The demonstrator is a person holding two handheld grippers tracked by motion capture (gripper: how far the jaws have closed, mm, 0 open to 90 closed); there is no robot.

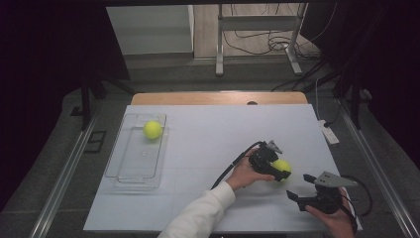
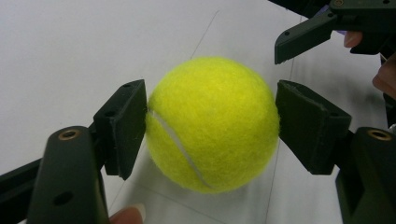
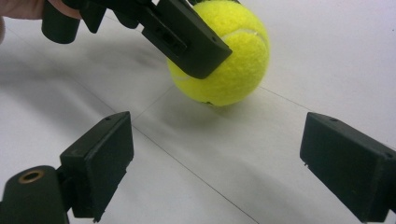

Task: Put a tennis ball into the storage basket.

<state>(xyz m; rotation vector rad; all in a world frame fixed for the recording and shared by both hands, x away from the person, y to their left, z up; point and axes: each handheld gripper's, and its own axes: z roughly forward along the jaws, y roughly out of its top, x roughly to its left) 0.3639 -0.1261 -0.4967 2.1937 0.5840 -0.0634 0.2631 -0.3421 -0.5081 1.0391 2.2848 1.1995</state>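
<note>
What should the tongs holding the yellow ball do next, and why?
Probably lift the tennis ball a little. The left tongs are shut on it, both pads against its sides, and it sits on the table, far from the clear tray holding another ball.

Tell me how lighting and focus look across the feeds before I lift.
High view: white table lit, surroundings very dark. Left gripper view: tennis ball sharp and evenly lit in the left claw. Right gripper view: soft shadow under the ball, nearest claw parts slightly blurred.
</note>
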